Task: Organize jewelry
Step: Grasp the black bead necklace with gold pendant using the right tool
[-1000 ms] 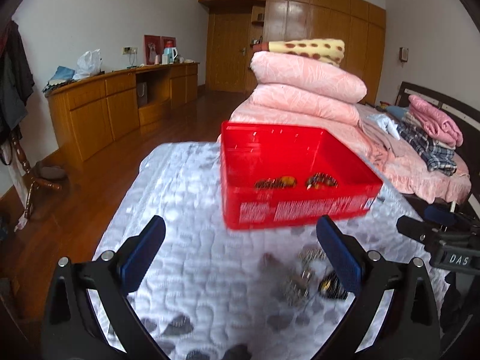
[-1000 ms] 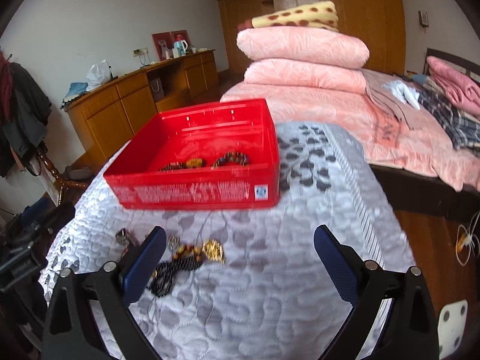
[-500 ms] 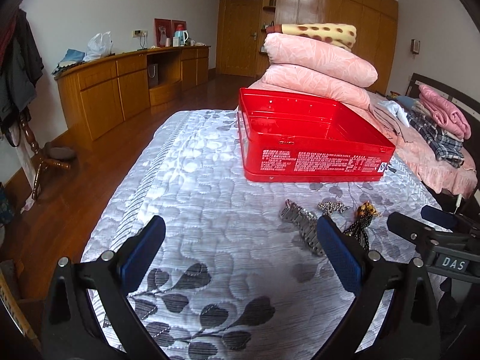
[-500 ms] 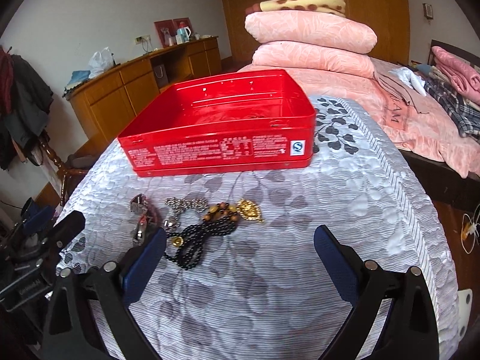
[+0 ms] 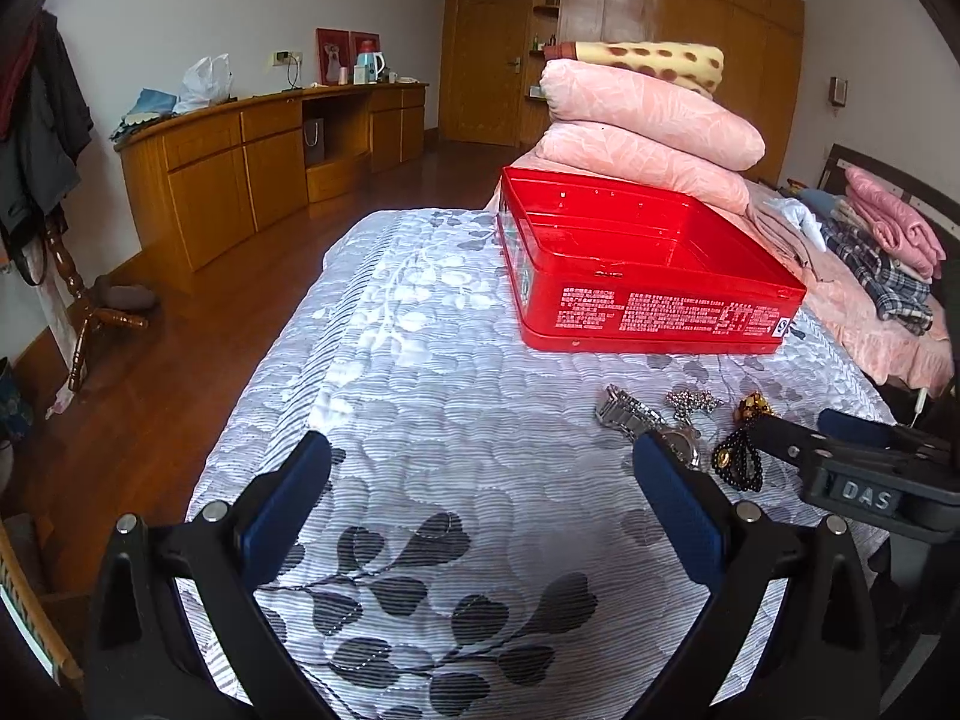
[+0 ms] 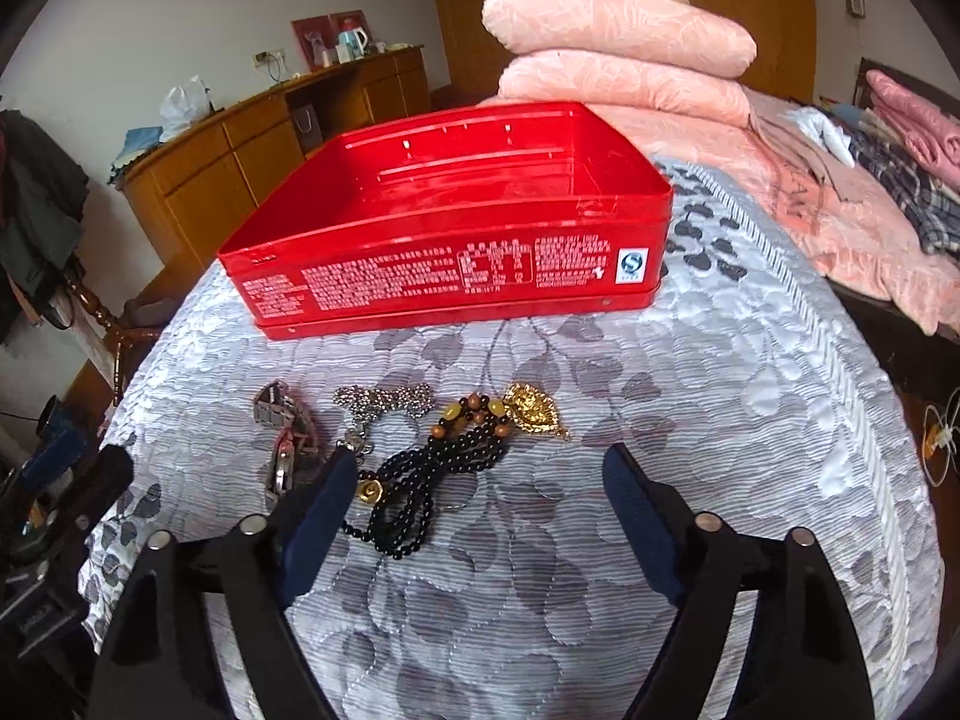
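Quilted grey bedspread [image 5: 420, 360], wooden cabinets [image 5: 240, 168] along wall.

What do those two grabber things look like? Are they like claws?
A bit! Each one is a black plastic frame shaped like a V, with two long arms. The left gripper and the right gripper both have dark blue pads on their fingertips and round silver bolts at the joints. The right one's side has white letters, "DAS". No sleeves or cables show.
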Demonstrator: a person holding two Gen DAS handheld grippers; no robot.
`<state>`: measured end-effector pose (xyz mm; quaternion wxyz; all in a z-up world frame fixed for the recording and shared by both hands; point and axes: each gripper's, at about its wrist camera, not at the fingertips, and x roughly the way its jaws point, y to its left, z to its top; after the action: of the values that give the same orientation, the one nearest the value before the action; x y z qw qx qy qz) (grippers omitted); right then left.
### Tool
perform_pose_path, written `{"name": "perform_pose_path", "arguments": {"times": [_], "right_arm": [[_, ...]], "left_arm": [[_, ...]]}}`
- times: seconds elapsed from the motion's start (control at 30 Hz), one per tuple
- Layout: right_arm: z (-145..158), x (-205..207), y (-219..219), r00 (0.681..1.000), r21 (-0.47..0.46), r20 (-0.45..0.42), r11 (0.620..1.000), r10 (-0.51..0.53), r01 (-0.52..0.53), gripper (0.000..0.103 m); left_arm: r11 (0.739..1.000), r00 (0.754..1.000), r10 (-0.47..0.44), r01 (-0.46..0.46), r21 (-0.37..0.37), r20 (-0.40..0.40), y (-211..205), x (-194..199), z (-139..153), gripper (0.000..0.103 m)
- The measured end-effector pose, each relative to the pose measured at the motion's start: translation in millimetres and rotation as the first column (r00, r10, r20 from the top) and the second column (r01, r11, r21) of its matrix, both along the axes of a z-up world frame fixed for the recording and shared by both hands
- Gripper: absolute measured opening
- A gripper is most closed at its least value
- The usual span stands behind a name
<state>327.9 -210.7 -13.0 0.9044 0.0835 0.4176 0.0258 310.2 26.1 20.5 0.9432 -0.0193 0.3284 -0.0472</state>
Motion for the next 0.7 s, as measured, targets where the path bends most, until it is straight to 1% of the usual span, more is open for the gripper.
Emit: {"name": "perform_pose_path", "arguments": {"times": [0.07,0.13,0.2,0.27,0.33,0.37,0.47,0.5,0.53,0.57,0.63,0.7], "right_arm": [[-2.8,4.5,1.5,1.0,0.01,-0.015,1.0,-0.002,0.002,0.078],[-5.6,8.2,3.1,1.0,0.018,-0.027,1.0,0.003,-0.003,0.074],[-10.2,13.6,4.5,0.999,0.047,-0.044,0.999,0.019,-0.016,0.066],[-13.1,16.8,5.0,0.999,0.057,-0.048,0.998,0.021,-0.018,0.063],[-13.1,17.2,4.1,0.999,0.061,-0.041,0.998,0.026,-0.023,0.056],[-13.1,17.2,2.6,0.999,0.069,-0.039,0.997,0.026,-0.023,0.048],[-13.1,16.2,-4.6,0.998,0.098,-0.033,0.994,0.046,-0.042,0.046],[-12.1,14.7,-7.3,0.998,0.102,-0.029,0.994,0.051,-0.048,0.04],[-10.3,12.5,-10.6,0.998,0.11,-0.025,0.992,0.056,-0.053,0.037],[-8.5,11.1,-12.9,0.998,0.115,-0.021,0.992,0.056,-0.053,0.025],[-4.2,6.6,-22.0,0.998,0.136,-0.018,0.989,0.062,-0.059,0.024],[-1.2,3.0,-29.0,0.998,0.132,-0.013,0.99,0.058,-0.056,0.024]], "left_arm": [[1.0,1.0,-0.003,0.003,-0.009,0.0,1.1,-0.1,-0.4,0.098],[1.0,1.0,-0.012,0.012,-0.017,-0.003,0.8,0.4,-1.1,0.098],[1.0,1.0,-0.021,0.021,-0.022,-0.008,0.8,1.3,-2.0,0.098],[0.999,1.0,-0.024,0.024,-0.027,-0.011,0.8,1.7,-2.4,0.098],[0.999,1.0,-0.026,0.025,-0.034,-0.017,1.9,2.9,-3.2,0.098],[0.999,0.999,-0.026,0.025,-0.036,-0.019,2.2,3.1,-3.5,0.098],[0.999,0.999,-0.029,0.028,-0.04,-0.027,2.4,4.0,-4.7,0.098],[0.999,0.999,-0.03,0.029,-0.038,-0.028,1.9,3.9,-4.7,0.098],[0.999,0.999,-0.033,0.032,-0.034,-0.027,0.8,4.1,-4.5,0.098],[0.999,0.999,-0.035,0.034,-0.03,-0.025,-0.1,4.4,-4.1,0.098],[0.999,0.999,-0.043,0.042,-0.02,-0.02,-2.9,3.4,-3.6,0.098],[0.999,0.999,-0.049,0.049,-0.018,-0.021,-6.7,3.5,-3.4,0.098]]}}
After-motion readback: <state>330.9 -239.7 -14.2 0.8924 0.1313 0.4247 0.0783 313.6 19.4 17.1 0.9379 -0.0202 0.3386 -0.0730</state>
